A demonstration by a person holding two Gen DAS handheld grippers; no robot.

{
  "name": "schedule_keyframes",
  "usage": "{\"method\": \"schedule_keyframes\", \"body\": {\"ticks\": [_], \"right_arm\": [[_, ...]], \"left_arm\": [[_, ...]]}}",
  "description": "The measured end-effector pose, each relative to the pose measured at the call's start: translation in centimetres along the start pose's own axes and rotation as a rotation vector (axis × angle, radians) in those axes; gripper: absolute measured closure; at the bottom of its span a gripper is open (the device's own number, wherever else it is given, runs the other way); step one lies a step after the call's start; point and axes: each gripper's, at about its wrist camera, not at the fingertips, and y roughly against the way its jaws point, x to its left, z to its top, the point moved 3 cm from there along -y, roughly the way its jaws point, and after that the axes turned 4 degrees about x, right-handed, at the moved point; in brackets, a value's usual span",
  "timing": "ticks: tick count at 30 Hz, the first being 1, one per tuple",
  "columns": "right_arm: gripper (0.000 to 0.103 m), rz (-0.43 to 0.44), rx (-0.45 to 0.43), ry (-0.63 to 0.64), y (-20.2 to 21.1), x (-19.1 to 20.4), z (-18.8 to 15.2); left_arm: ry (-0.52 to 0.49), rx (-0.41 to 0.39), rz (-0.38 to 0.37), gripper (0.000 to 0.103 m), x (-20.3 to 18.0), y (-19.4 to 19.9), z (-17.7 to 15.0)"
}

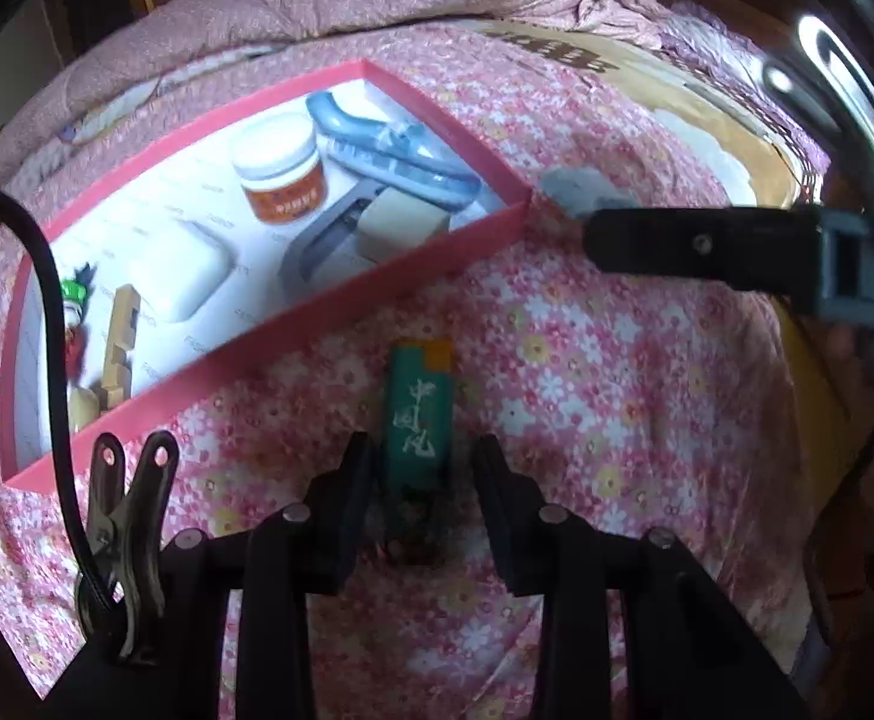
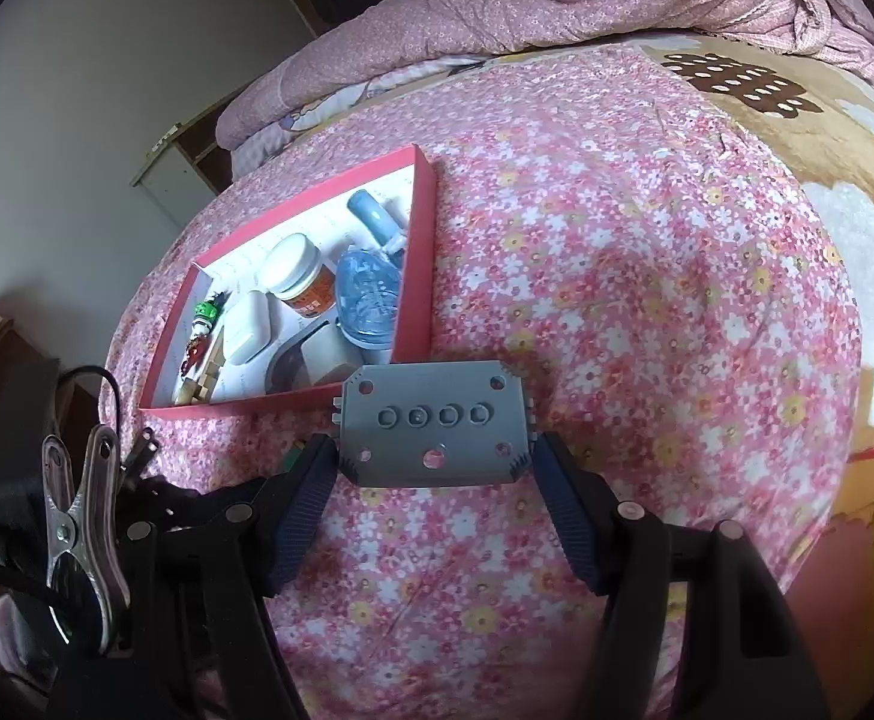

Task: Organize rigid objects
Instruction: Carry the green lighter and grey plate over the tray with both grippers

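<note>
Two things lie outside the red box (image 2: 419, 252) on the flowered bedspread (image 2: 616, 300): a green lighter (image 1: 416, 414) between the released left gripper (image 1: 422, 468), and a grey perforated plate (image 2: 437, 426) clasped by the right gripper (image 2: 434, 462).

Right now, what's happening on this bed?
A person is sorting small items into the pink box. The right gripper holds a grey perforated plate beside the box's near corner. The left gripper is open around a green lighter lying on the floral bedspread.
</note>
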Motion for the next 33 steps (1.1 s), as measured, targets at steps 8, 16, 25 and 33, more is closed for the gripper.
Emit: {"method": "schedule_keyframes", "body": {"ticks": [8,16,25,33], "right_arm": [[0.034,-0.006,0.014,0.016,-0.4,1.4,0.0],[0.034,-0.023,0.02,0.037,-0.9,3.3,0.5],[0.034,-0.049,0.001,0.12,-1.4,7.3,2.5],[0.034,-0.08,-0.059,0.196,-3.3,10.7,5.6]], "left_arm": [[0.071,-0.042,-0.06,0.079,1.5,1.3,-0.9],[0.145,-0.119,-0.062,0.079,4.6,4.2,-1.0],[0.239,-0.205,0.012,0.079,10.4,6.4,0.6],[0.281,-0.217,0.067,0.079,14.3,4.9,3.6]]}}
